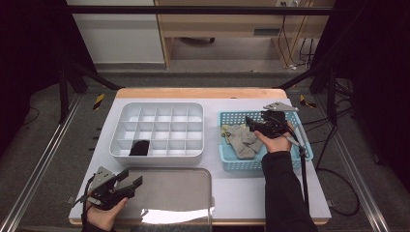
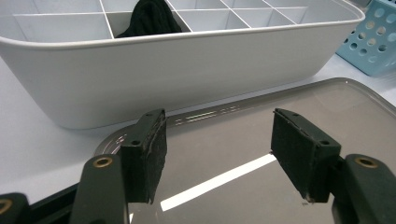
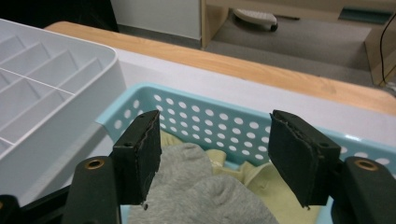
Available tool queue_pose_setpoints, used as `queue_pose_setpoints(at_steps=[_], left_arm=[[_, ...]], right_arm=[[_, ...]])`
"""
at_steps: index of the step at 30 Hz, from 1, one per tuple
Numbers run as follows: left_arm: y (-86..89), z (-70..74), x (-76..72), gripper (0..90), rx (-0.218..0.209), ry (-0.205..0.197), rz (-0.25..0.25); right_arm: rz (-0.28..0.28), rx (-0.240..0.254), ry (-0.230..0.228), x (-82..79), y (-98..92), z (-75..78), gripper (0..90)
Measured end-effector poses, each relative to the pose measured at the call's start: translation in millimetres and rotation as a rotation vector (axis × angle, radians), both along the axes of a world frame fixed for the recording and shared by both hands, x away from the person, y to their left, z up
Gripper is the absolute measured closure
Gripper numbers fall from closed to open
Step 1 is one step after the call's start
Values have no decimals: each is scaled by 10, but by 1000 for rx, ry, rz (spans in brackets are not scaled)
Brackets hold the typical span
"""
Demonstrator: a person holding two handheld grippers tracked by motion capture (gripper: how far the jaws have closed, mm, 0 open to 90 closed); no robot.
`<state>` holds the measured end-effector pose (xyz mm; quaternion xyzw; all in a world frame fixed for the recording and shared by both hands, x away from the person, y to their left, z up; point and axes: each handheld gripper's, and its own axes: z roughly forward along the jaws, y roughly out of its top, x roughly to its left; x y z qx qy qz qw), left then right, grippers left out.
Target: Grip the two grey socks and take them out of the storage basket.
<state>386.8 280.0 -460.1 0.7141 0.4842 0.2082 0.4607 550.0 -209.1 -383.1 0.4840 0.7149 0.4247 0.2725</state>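
Note:
A white divided organiser (image 1: 154, 155) sits mid-table with a black sock (image 1: 140, 148) in one front compartment, seen again as the black sock (image 2: 149, 18). To its right a blue perforated basket (image 1: 241, 166) holds grey socks (image 1: 241, 140) on a yellowish cloth (image 3: 250, 175). My right gripper (image 1: 251, 124) hovers over the basket, jaws open; its own view has the right gripper (image 3: 215, 156) just above the grey sock (image 3: 201, 191), not touching. My left gripper (image 1: 133, 177) rests open at the front left, and the left gripper (image 2: 217, 154) holds nothing over the grey tray (image 2: 233, 140).
The flat grey tray (image 1: 179, 191) lies at the table's front edge, close against the organiser's near wall (image 2: 187, 70). The basket's corner (image 2: 373, 42) stands right of it. A wooden edge (image 3: 280, 74) bounds the table's far side, with floor and cables beyond.

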Motion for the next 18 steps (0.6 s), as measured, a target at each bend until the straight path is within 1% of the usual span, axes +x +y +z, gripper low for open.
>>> queue_pose_setpoints(at_steps=[2, 4, 7, 8, 9, 11, 12, 13, 14, 15, 18], left_arm=[[1, -2, 1, 349, 0, 1, 1], [2, -2, 1, 349, -1, 1, 0], [2, -4, 2, 349, 1, 1, 0], [2, -4, 3, 349, 2, 1, 0], [3, -4, 4, 349, 2, 1, 0], [2, -7, 5, 349, 0, 3, 0], [2, -8, 6, 349, 1, 4, 0], [3, -8, 6, 349, 1, 5, 0], [2, -8, 6, 349, 1, 5, -1], [2, -8, 6, 349, 1, 4, -1], [5, -5, 4, 349, 0, 1, -1]], right_arm=[[-11, -17, 16, 42, -12, -56, 361], [-7, -6, 29, 75, -29, -110, 369], [-2, -12, 52, 109, -46, -198, 374], [0, -13, 71, 116, -48, -226, 378], [3, -31, 82, 124, -48, -254, 379], [9, -47, 101, 134, -33, -290, 381], [13, -52, 105, 138, -25, -290, 385], [12, -51, 98, 138, -22, -290, 388], [17, -43, 97, 143, -21, -292, 387], [18, -36, 105, 149, -20, -297, 387], [14, -40, 115, 166, -33, -313, 384]])
